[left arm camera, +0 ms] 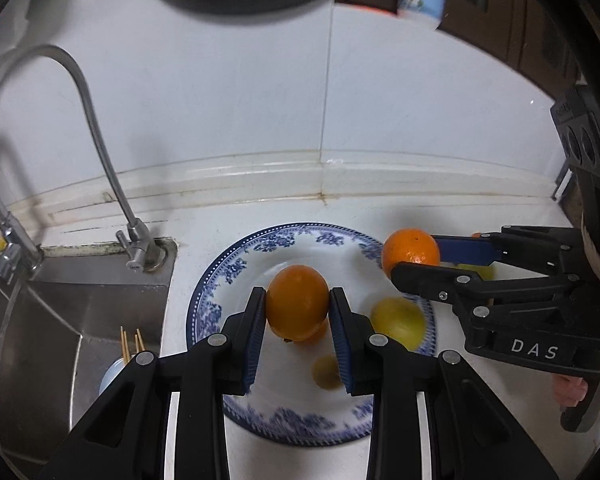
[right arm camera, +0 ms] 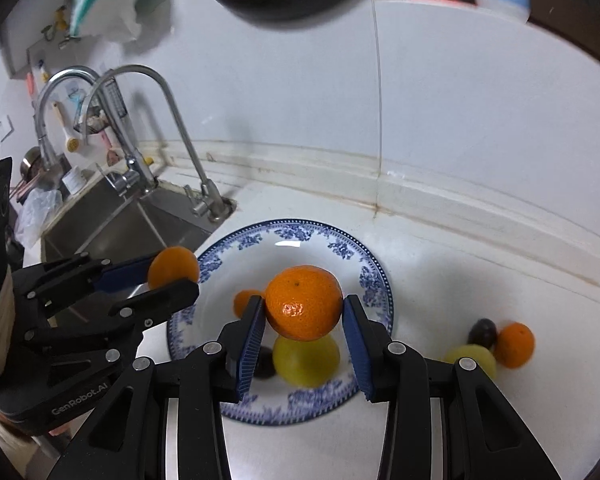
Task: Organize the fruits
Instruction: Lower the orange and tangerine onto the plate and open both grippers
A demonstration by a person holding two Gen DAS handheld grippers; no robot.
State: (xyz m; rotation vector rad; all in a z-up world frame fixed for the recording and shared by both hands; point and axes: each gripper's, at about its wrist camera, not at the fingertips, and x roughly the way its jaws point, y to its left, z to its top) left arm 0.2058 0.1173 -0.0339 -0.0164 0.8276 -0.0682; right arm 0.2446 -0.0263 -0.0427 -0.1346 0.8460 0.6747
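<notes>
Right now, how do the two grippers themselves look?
Both the left gripper and the right gripper are black plastic linkages with silver pivot pins and ribbed blue pads. White lettering marks their bodies: "GenRobot.AI" on the left, "DAS" on the right.

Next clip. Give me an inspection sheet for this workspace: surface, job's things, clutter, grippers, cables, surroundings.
Surface: white counter, stained seam at the wall.
Job's things: blue-patterned plate holding a yellow-green fruit, a small orange and a dark fruit; three more fruits on the counter beside it.
Clutter: nothing seen.
Grippers: left gripper shut on an orange; right gripper shut on another orange; both above the plate.
Cables: nothing seen.
Surroundings: steel sink, faucets, tiled wall.
</notes>
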